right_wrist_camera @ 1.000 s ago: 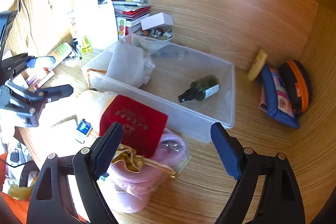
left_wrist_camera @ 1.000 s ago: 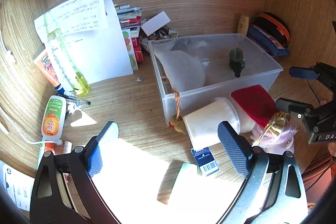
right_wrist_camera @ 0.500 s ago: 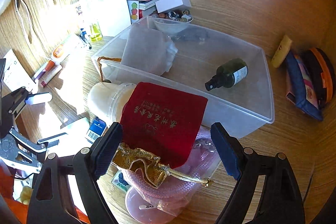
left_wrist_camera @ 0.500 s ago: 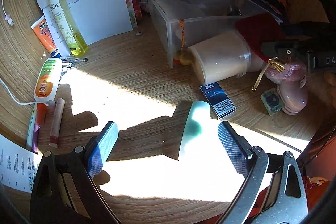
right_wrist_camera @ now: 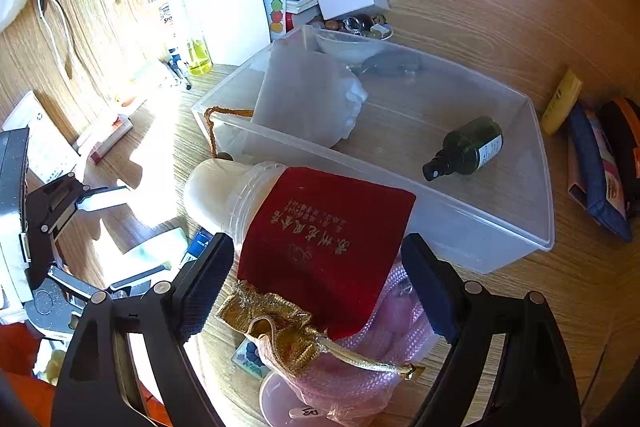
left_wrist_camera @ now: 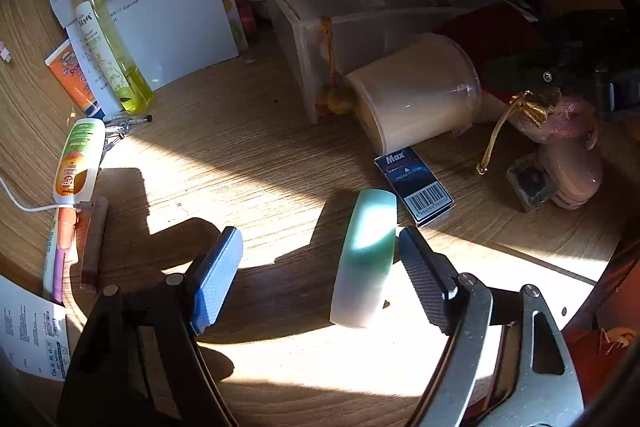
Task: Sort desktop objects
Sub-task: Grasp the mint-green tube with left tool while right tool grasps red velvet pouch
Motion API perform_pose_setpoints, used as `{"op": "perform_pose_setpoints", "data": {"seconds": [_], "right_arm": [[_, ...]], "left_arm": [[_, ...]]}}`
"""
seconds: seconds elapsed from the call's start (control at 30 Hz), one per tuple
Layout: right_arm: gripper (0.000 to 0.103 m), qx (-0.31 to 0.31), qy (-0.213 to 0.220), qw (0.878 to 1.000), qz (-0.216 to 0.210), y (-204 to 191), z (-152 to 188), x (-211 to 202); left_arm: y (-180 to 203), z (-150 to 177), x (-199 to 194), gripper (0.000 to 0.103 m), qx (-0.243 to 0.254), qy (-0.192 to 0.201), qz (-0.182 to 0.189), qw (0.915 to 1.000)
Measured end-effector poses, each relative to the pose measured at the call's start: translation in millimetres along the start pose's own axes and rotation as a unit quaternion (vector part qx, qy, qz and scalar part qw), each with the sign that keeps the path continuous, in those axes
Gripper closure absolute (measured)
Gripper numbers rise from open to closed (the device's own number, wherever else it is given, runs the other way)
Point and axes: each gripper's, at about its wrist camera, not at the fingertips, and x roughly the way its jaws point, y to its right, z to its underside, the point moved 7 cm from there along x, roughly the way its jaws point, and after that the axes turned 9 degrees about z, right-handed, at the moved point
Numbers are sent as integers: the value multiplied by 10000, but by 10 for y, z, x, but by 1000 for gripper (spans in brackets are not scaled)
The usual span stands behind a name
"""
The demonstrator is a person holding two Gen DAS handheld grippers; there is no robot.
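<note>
My left gripper (left_wrist_camera: pixel 320 267) is open low over the desk; a pale green oblong piece (left_wrist_camera: pixel 366 255) lies between its fingers, close to the right finger (left_wrist_camera: pixel 424 287). My right gripper (right_wrist_camera: pixel 318 279) is open just above a red velvet pouch (right_wrist_camera: pixel 328 227) with a gold drawstring, which lies over a pink mesh bag (right_wrist_camera: pixel 360 379) and a white plastic cup (right_wrist_camera: pixel 224 191) on its side. The clear plastic bin (right_wrist_camera: pixel 500 223) behind holds a dark green spray bottle (right_wrist_camera: pixel 466 149) and a white cloth bag (right_wrist_camera: pixel 308 95).
A blue "Max" box (left_wrist_camera: pixel 414 185) lies beside the green piece. Tubes and pens (left_wrist_camera: pixel 78 163), a yellow bottle (left_wrist_camera: pixel 120 67) and white papers (left_wrist_camera: pixel 168 7) sit at left. Books and a bowl of trinkets (right_wrist_camera: pixel 356 25) stand behind the bin; pencil cases (right_wrist_camera: pixel 604 163) lie at right.
My left gripper has dropped and closed in on the pale green piece, which now lies between its fingers. My right gripper has moved down closer over the red pouch.
</note>
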Motion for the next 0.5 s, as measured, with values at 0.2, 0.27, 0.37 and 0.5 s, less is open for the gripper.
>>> {"op": "perform_pose_setpoints", "data": {"seconds": [0.2, 0.27, 0.37, 0.5], "right_arm": [[30, -83, 78, 9999, 0, -38, -4, 4], [38, -150, 113, 9998, -26, -75, -2, -25], [50, -293, 207, 9993, 73, -128, 3, -82], [64, -403, 338, 9983, 242, -153, 11, -172]], "left_arm": [[13, -4, -22, 38, 60, 112, 21, 9999], [32, -11, -23, 49, 65, 145, 81, 9998], [35, -20, -17, 59, 8, 179, 163, 9997], [13, -25, -13, 77, -115, 226, 214, 9994]]}}
